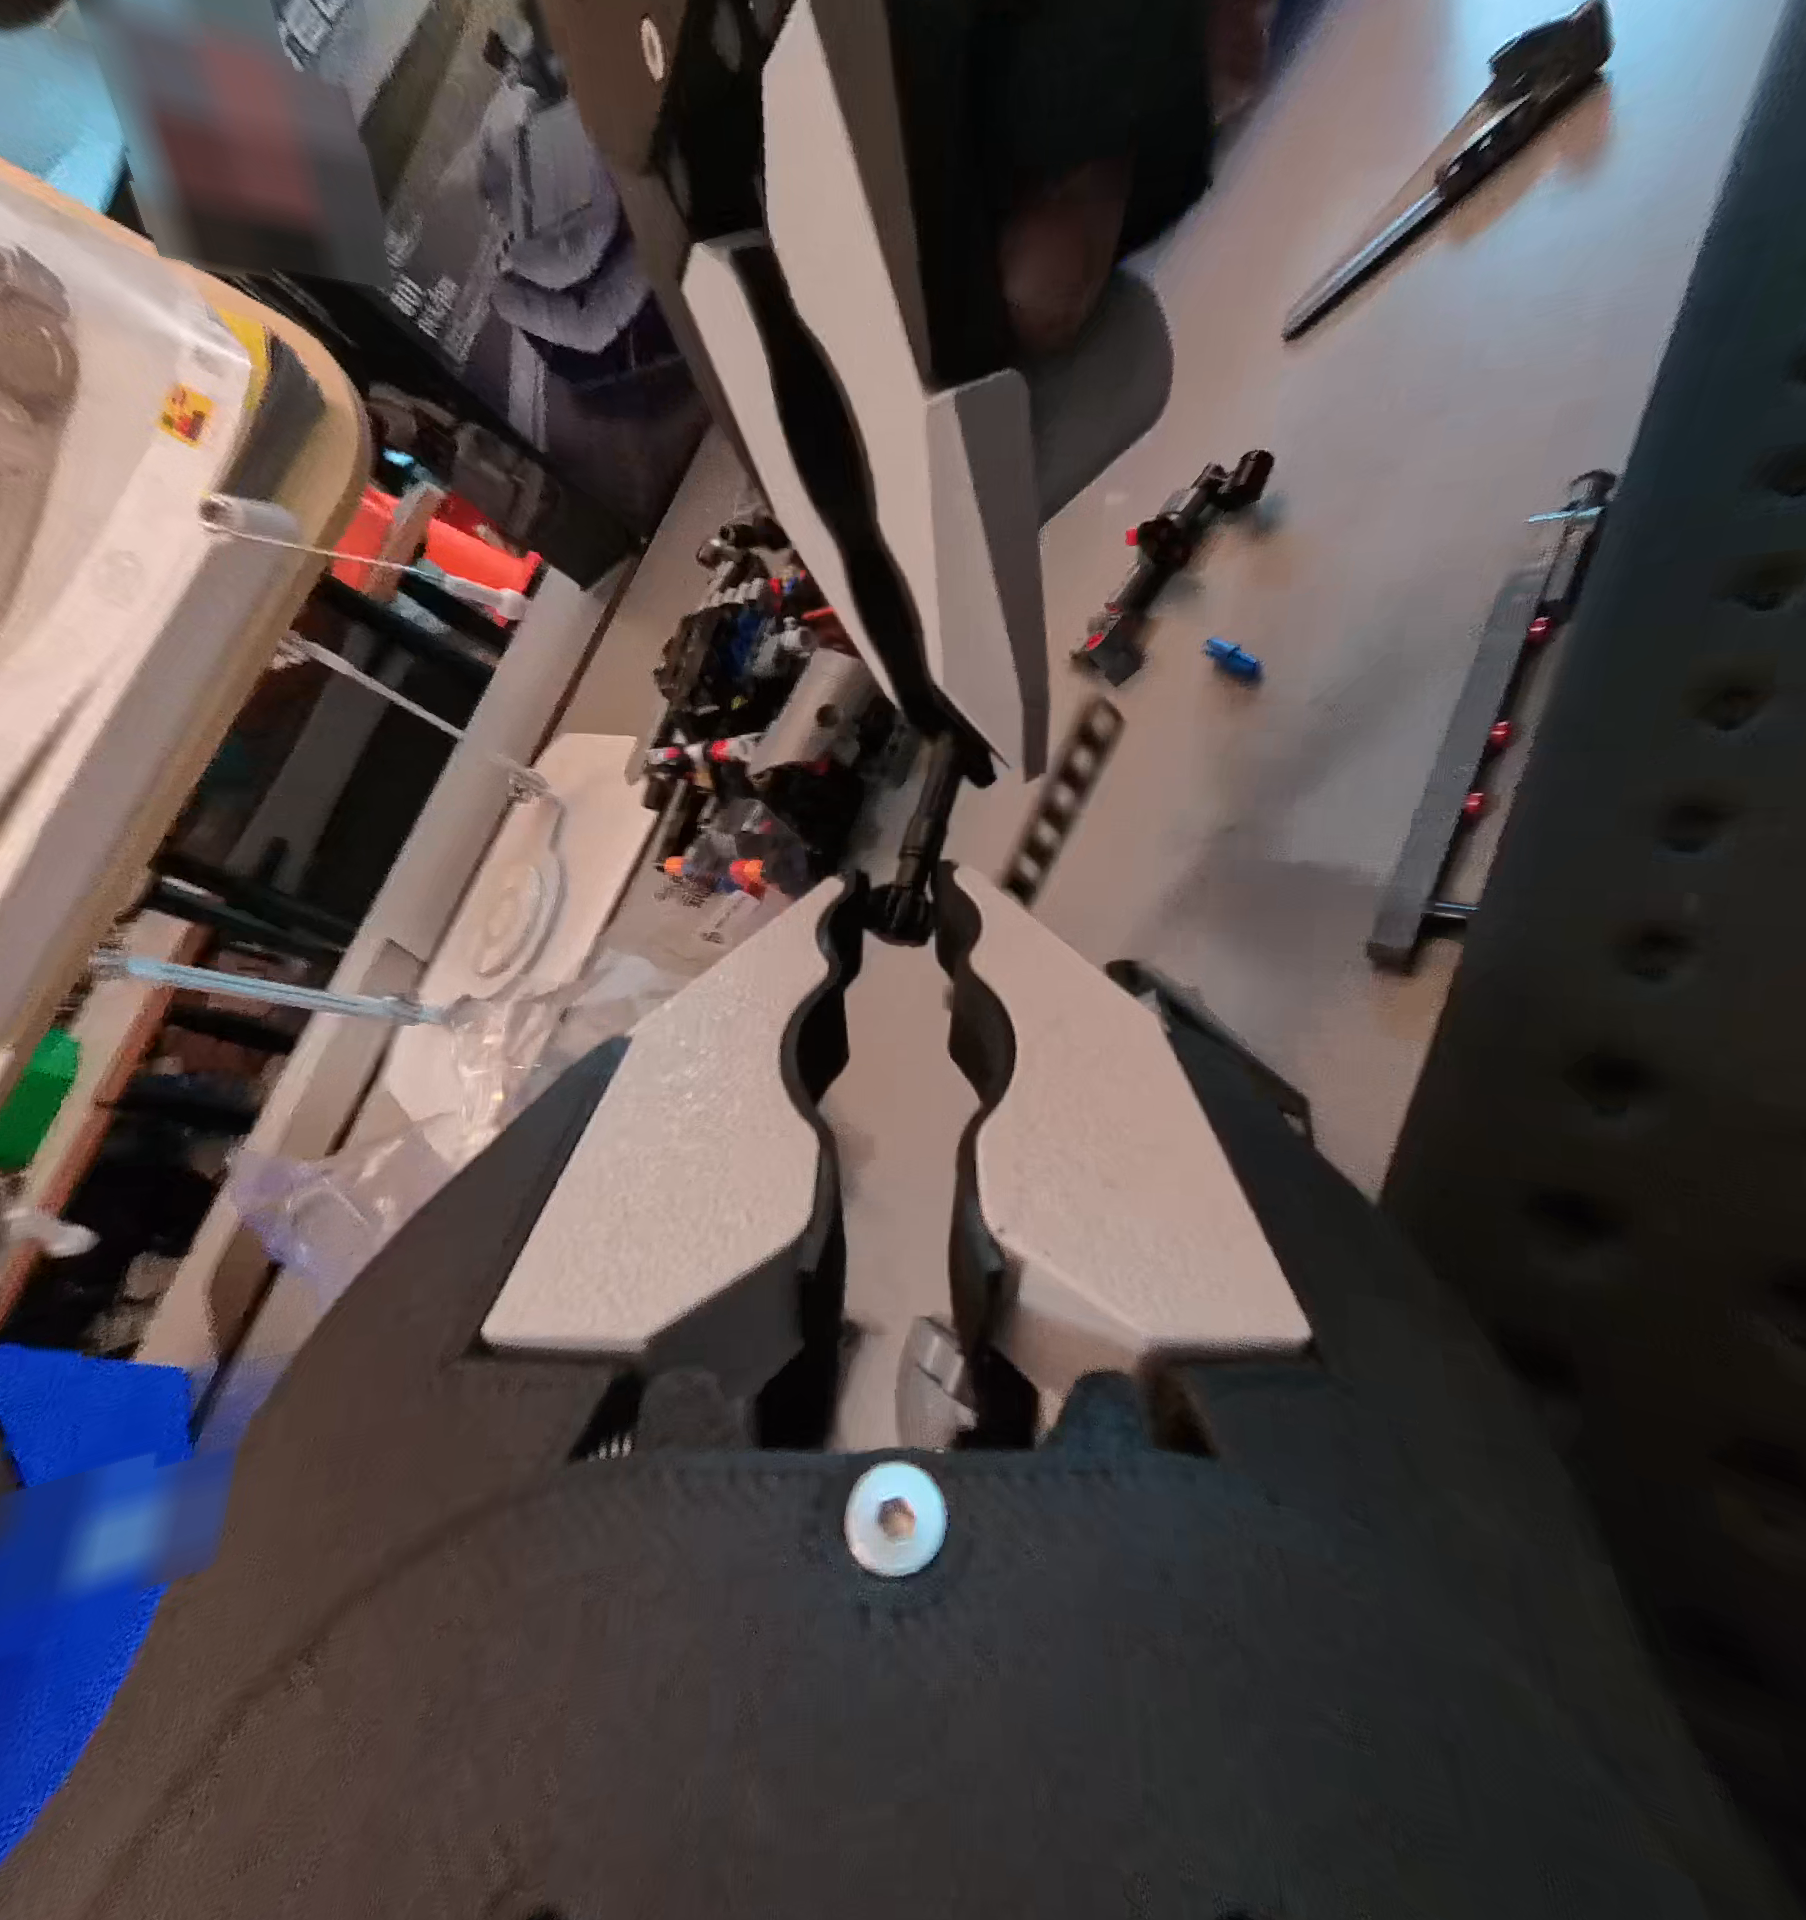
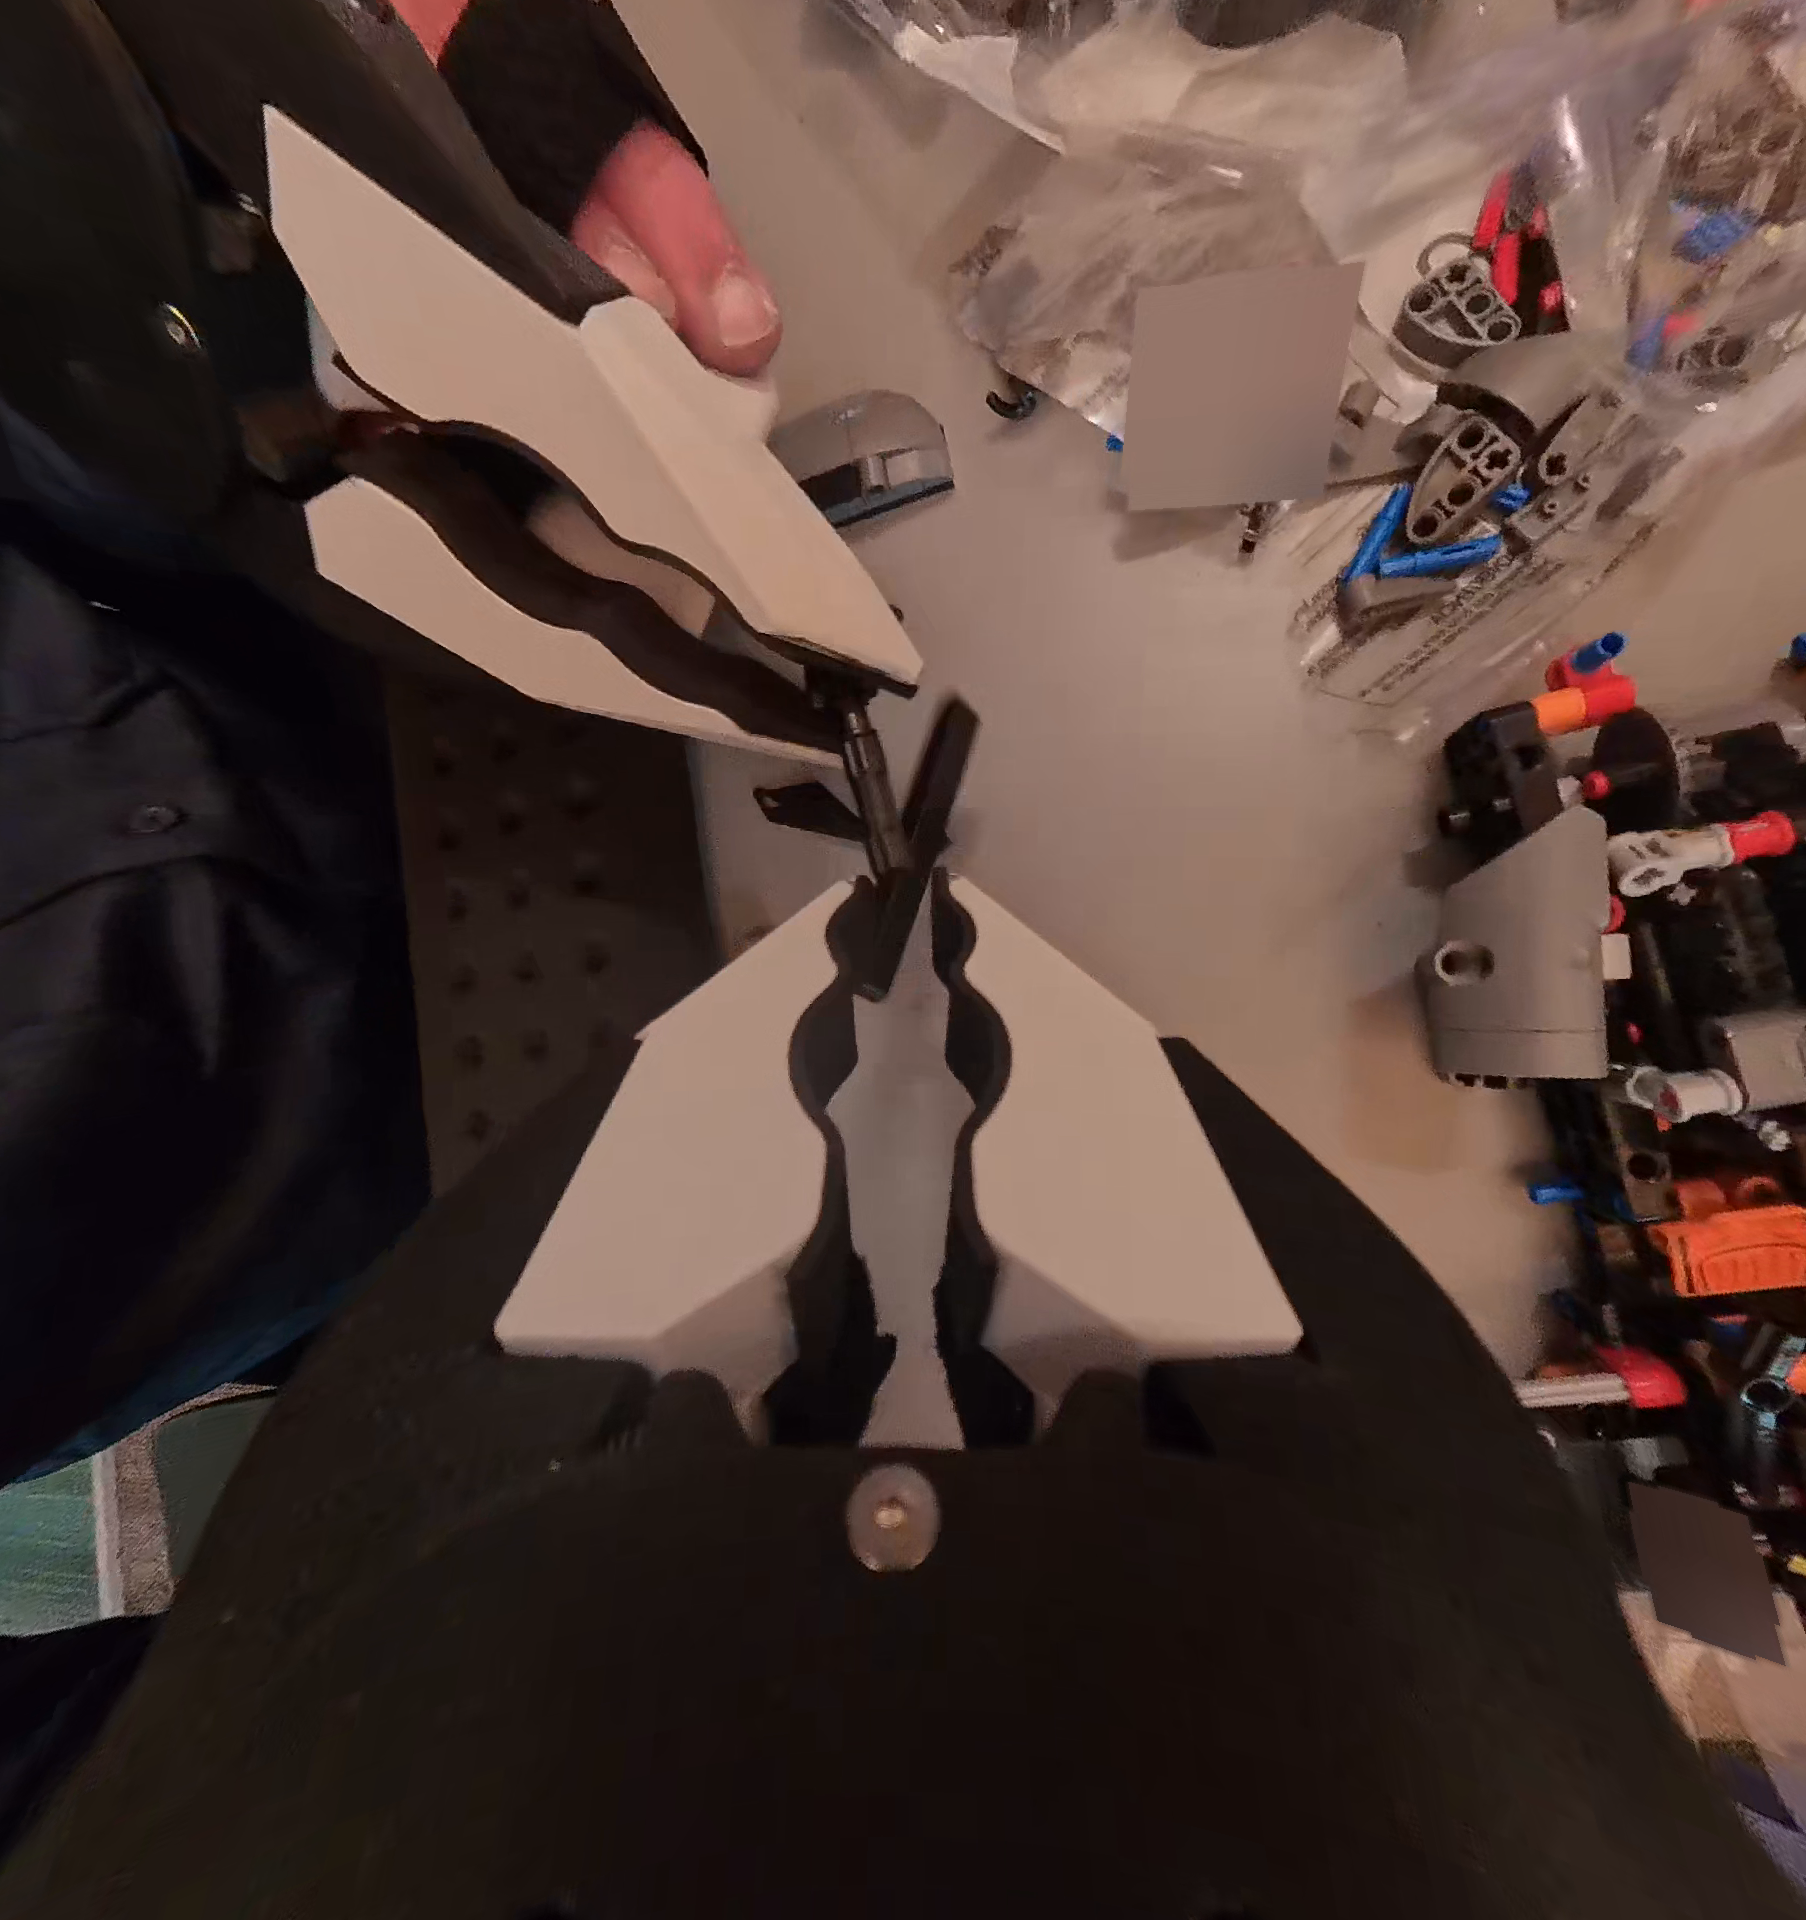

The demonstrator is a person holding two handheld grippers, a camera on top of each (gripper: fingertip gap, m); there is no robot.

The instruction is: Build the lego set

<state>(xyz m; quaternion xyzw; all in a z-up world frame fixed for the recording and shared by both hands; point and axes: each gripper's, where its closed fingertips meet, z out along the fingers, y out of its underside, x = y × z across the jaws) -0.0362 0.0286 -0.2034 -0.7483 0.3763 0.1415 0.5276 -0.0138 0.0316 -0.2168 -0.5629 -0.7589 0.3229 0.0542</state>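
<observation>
Lego axle (image 1: 920,821), black, mid-frame: left gripper (image 1: 894,904) & right gripper (image 2: 894,894) both clamped on it.

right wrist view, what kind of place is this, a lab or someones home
Probably a hobby or work table indoors, home or lab I cannot tell. A pale tabletop holds clear bags of lego parts and a half-built lego model; the left wrist view shows cluttered shelving beside it.

Pale grey table (image 1: 1294,436) bearing a part-built black and grey lego model (image 1: 753,727), a loose blue pin (image 1: 1232,659), a short black axle assembly (image 1: 1169,561), a grey studded beam (image 1: 1470,748), and clear bags of parts (image 2: 1481,343) near the model
</observation>
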